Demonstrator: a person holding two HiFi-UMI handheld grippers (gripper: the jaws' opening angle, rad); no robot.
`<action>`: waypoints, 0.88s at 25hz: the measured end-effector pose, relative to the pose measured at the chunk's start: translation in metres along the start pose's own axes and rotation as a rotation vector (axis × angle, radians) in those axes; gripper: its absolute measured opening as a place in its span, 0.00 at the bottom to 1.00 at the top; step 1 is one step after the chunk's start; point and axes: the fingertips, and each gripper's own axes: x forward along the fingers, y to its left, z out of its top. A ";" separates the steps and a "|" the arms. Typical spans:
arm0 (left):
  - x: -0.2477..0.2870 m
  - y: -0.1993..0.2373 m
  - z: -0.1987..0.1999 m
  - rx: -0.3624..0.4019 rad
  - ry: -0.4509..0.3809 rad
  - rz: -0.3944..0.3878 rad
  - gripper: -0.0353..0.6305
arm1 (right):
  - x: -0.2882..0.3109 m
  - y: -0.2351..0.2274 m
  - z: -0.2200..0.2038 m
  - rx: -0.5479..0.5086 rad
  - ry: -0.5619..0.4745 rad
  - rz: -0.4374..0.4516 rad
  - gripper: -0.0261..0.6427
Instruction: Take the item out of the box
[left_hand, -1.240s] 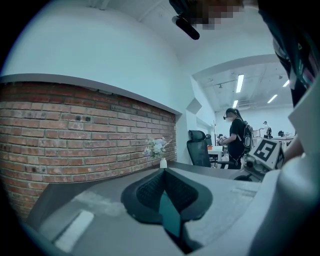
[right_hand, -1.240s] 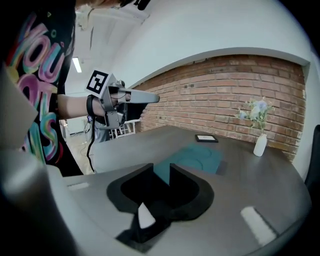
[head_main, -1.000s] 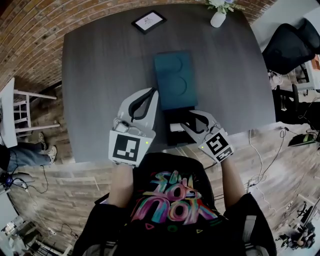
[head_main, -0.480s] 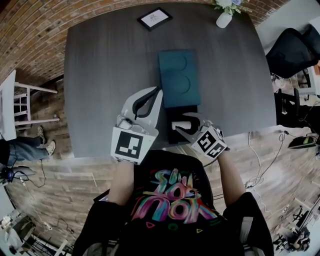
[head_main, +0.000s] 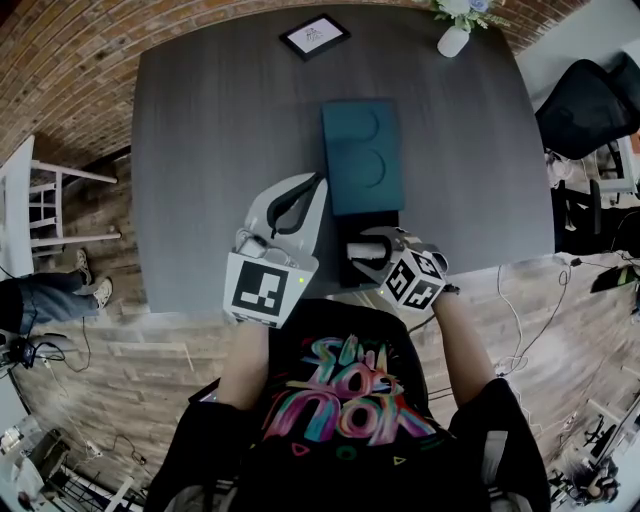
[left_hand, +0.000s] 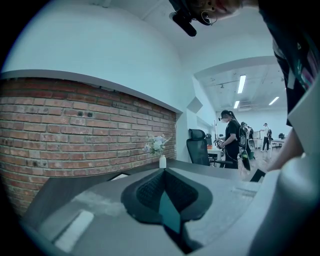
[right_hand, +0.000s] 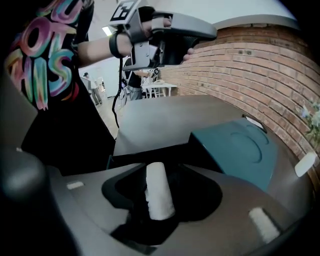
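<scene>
Now the right gripper (head_main: 366, 248) straddles the white roll (right_hand: 159, 197) in the open black box (head_main: 347, 277), jaws spread, not yet gripping, seemingly ready to close; the left gripper (head_main: 316, 184) hovers clenched, empty, aside.

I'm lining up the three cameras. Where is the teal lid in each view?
Head view: teal lid at the middle of the table.
Left gripper view: a teal sliver, probably its edge, low between the jaws.
Right gripper view: right of centre, lying on the table.
Shared landmark: the white vase, in all three.
</scene>
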 end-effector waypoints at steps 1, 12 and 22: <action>0.000 0.000 0.000 0.000 0.000 0.001 0.05 | 0.001 0.001 -0.001 -0.009 0.012 0.007 0.31; -0.001 0.004 -0.001 -0.005 -0.002 0.007 0.05 | 0.007 0.004 -0.010 -0.102 0.092 0.001 0.28; -0.007 0.011 -0.002 -0.004 -0.004 0.022 0.05 | 0.009 0.002 -0.012 -0.144 0.130 -0.018 0.20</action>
